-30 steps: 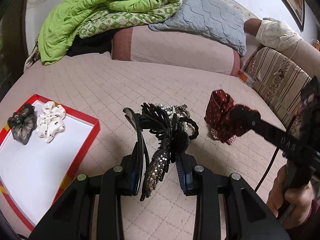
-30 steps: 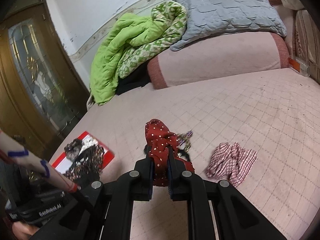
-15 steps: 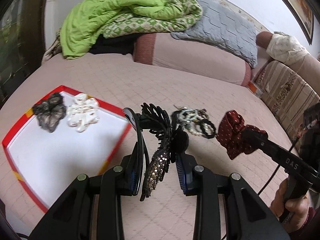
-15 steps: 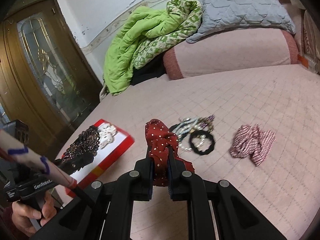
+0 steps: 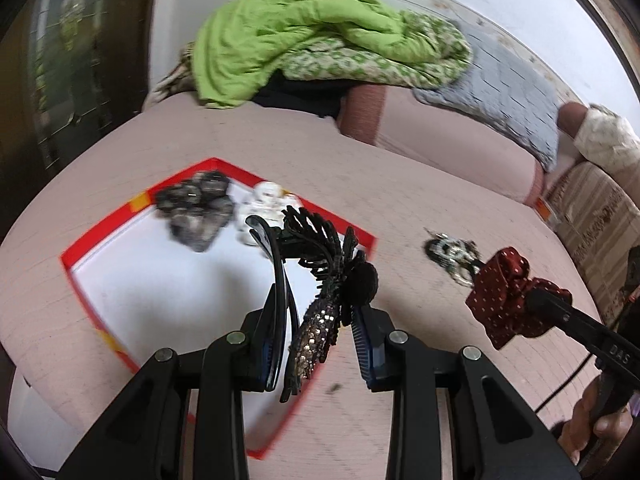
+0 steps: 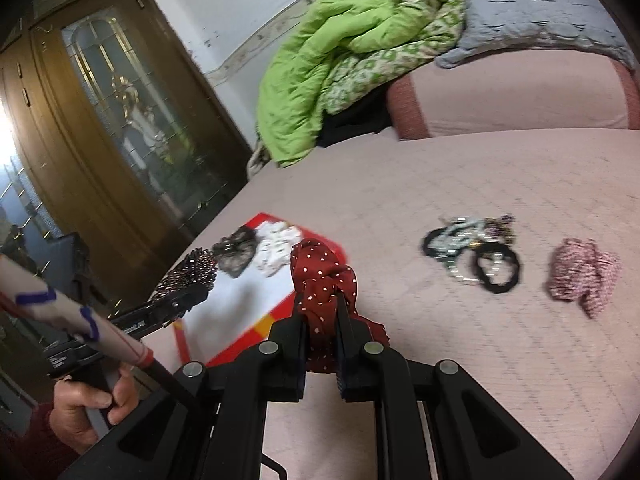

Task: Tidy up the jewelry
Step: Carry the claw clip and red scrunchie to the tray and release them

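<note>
My left gripper (image 5: 316,316) is shut on a black beaded hair claw (image 5: 320,304) and holds it above the red-rimmed white tray (image 5: 96,224). A dark scrunchie (image 5: 196,208) and a white scrunchie (image 5: 264,204) lie in the tray's far corner. My right gripper (image 6: 322,320) is shut on a red polka-dot scrunchie (image 6: 320,280), held in the air near the tray's right edge (image 6: 264,324). A pile of beaded bracelets and black hair ties (image 6: 472,248) and a pink checked scrunchie (image 6: 580,272) lie on the bed.
The pink quilted bed (image 6: 500,184) carries a bolster (image 5: 440,136), a green blanket (image 5: 288,32) and a grey pillow (image 5: 508,80) at its head. A wooden glazed door (image 6: 104,120) stands to the left. A striped cushion (image 5: 600,220) lies at right.
Both grippers have swung left with their loads. The left gripper with the hair claw is now over the tray. The right gripper with the red scrunchie has come close to the tray's edge.
</note>
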A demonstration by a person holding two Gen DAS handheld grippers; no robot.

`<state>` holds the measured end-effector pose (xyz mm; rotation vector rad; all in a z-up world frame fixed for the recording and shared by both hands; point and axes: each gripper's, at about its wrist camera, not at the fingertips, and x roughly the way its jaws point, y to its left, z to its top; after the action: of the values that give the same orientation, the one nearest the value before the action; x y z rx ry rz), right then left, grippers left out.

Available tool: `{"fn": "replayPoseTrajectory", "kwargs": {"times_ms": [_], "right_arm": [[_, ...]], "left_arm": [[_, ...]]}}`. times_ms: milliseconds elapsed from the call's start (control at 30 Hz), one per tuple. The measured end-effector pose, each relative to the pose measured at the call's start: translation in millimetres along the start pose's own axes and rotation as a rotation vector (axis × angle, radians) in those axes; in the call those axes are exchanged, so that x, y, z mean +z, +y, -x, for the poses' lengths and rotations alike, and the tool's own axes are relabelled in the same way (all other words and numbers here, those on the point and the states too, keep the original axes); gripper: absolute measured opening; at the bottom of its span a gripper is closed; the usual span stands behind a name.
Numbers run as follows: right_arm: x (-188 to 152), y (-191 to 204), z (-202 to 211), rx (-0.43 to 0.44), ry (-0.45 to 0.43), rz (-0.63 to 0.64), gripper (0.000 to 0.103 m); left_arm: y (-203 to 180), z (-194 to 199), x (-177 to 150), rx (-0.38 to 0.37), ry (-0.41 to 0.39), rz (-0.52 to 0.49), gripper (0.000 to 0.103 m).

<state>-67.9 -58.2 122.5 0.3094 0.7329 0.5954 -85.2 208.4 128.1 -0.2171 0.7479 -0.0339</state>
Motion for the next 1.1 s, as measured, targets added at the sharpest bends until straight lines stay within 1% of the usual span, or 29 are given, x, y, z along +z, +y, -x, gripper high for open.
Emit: {"fn": "replayPoseTrajectory", "kwargs": {"times_ms": [67, 233, 367, 467, 567, 633, 733, 800, 967, 1100], "right_arm": [[2.2, 9.7, -7.6, 0.018, 0.010, 0.010, 0.012], [10.1, 33.6, -31.5, 0.063, 0.042, 0.033, 0.012], [14.7, 52.3, -52.5, 0.089, 0.072, 0.055, 0.012], [17.6, 69.2, -73.4, 0.110, 0.104, 0.074, 0.012], [20.5, 84.4, -98.2, 0.124, 0.136, 0.096, 0.012], [22.5, 90.6, -116.3, 0.133, 0.156, 0.093, 0.012], [27.4, 95.3, -140.3, 0.142, 0.178, 0.073, 0.013], [29.4, 97.5, -150.9, 0.151, 0.187, 0.062, 0.013], [36.3, 106.0, -181.8, 0.138, 0.201, 0.059, 0.014], [35.0, 109.6, -201.0, 0.122, 0.218, 0.068, 0.014]], "left_arm": [[13.6, 1.0, 2.1, 0.015, -0.008, 0.019, 0.031], [50.3, -1.3, 10.2, 0.093, -0.040, 0.065, 0.031], [78.3, -13.9, 14.5, 0.161, -0.062, 0.111, 0.031], [93.3, -26.6, 14.3, 0.198, -0.065, 0.126, 0.031], [105.2, -38.7, 13.7, 0.176, -0.048, 0.158, 0.031], [110.4, -48.5, 14.6, 0.180, -0.035, 0.161, 0.031], [122.9, -58.7, 17.8, 0.173, -0.020, 0.191, 0.031], [132.4, -63.0, 18.1, 0.184, -0.013, 0.205, 0.031], [147.9, -74.4, 19.2, 0.167, 0.016, 0.236, 0.031], [159.2, -79.7, 24.1, 0.151, 0.018, 0.270, 0.031]]}}
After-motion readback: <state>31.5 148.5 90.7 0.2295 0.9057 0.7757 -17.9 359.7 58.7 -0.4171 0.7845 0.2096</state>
